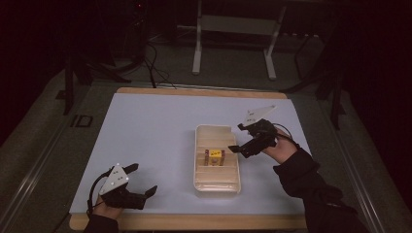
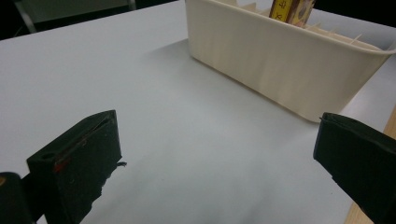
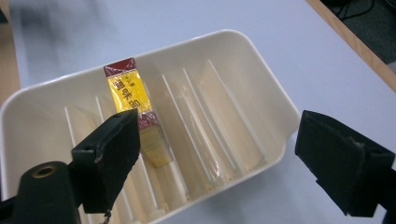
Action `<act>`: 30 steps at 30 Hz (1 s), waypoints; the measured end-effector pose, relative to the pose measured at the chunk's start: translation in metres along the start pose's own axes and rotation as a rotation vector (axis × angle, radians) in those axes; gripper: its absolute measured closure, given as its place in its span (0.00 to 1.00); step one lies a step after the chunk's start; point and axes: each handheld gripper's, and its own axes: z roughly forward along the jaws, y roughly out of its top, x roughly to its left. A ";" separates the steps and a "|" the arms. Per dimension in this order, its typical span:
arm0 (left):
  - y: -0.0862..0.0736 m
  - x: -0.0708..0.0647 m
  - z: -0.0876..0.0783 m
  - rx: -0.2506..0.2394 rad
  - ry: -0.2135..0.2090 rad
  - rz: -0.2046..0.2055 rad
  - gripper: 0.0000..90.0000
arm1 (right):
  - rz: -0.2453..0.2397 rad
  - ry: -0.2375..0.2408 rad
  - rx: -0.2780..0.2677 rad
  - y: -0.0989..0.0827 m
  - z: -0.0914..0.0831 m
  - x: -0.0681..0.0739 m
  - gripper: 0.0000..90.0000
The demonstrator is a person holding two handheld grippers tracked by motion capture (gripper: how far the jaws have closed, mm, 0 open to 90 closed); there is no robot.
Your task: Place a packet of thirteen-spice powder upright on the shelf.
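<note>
Now I've got the packet [image 3: 133,100] standing in a middle slot of the cream divided tray [image 1: 217,184], so the placing step looks done. My right tongs [image 1: 241,137] hang just above the tray's right edge, jaws wide apart and empty. My left tongs [image 1: 142,179] rest on the white surface [image 1: 145,126], also apart, holding nothing. Next I'd judge: clear the right tongs without nudging the packet.

Yellow packet [image 3: 133,100] upright in slotted cream bin [image 3: 261,88], between spread claw [image 3: 219,163] jaws
</note>
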 end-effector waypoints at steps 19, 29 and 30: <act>0.000 -0.001 0.000 0.000 0.000 0.000 0.01 | 0.223 -0.224 -0.161 -0.056 -0.038 -0.001 0.16; 0.000 -0.001 0.000 -0.002 0.001 0.000 0.01 | 0.299 -0.279 -0.185 -0.089 -0.045 0.010 0.16; 0.000 -0.001 0.000 -0.001 0.001 0.001 0.01 | 0.307 -0.283 -0.192 -0.092 -0.045 0.011 0.16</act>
